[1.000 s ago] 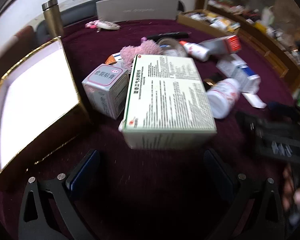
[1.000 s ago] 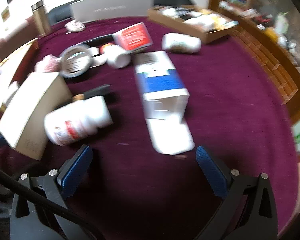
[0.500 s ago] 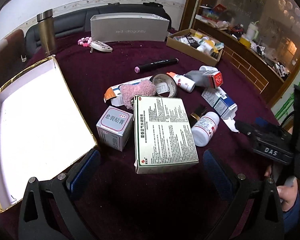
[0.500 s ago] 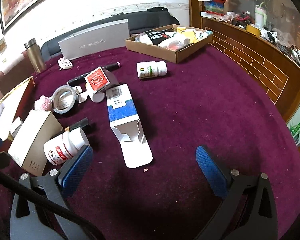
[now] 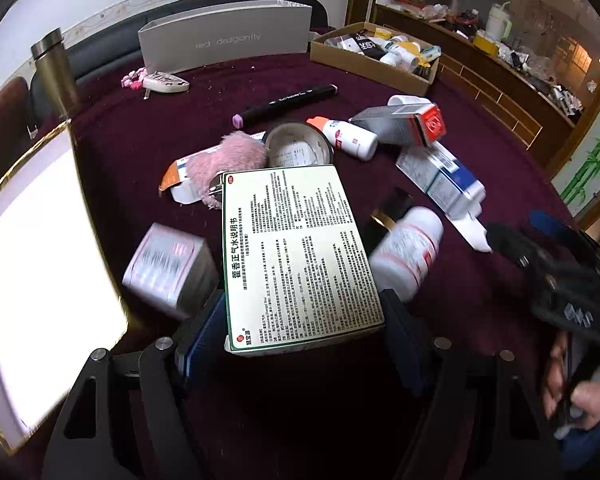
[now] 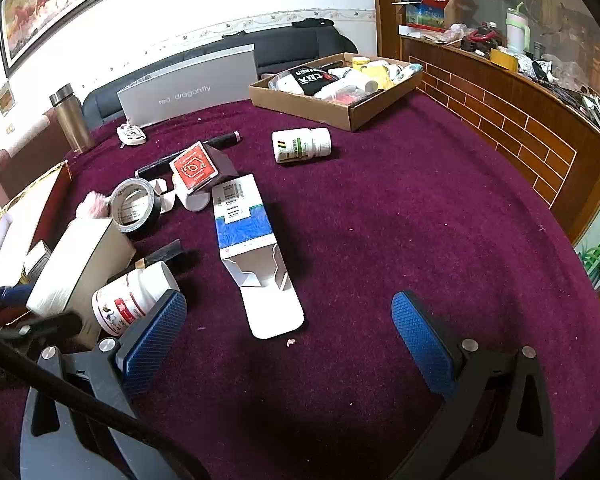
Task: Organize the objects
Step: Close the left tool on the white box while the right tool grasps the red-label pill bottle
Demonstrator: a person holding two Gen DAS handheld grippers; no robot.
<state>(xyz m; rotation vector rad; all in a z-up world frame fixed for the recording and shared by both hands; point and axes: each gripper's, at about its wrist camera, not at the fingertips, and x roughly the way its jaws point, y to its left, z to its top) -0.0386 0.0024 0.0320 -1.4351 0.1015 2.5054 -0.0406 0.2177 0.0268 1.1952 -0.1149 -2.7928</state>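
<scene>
A large white medicine box (image 5: 296, 248) with green-edged printed text sits between the blue pads of my left gripper (image 5: 304, 332). The jaws are closing and both pads lie against the box's sides. The box looks sharp while the small grey box (image 5: 168, 268) and the white bottle (image 5: 408, 252) beside it are blurred. My right gripper (image 6: 288, 336) stands open over bare purple cloth with nothing between its fingers. An open blue-and-white carton (image 6: 244, 224) lies just ahead of it. To its left lie the white bottle (image 6: 132, 300) and the large box (image 6: 80, 264).
A gold-rimmed white tray (image 5: 40, 240) lies at the left. A cardboard box (image 6: 300, 100) of bottles stands at the back right, a grey case (image 5: 224, 40) at the back. A tape roll (image 5: 298, 150), a pink puff (image 5: 228, 160), a black marker (image 5: 288, 104) and small bottles crowd the middle.
The left jaws have come in from wide open onto the large medicine box. The left view has shifted, and the neighbouring small box and bottle now blur. The right view has steadied.
</scene>
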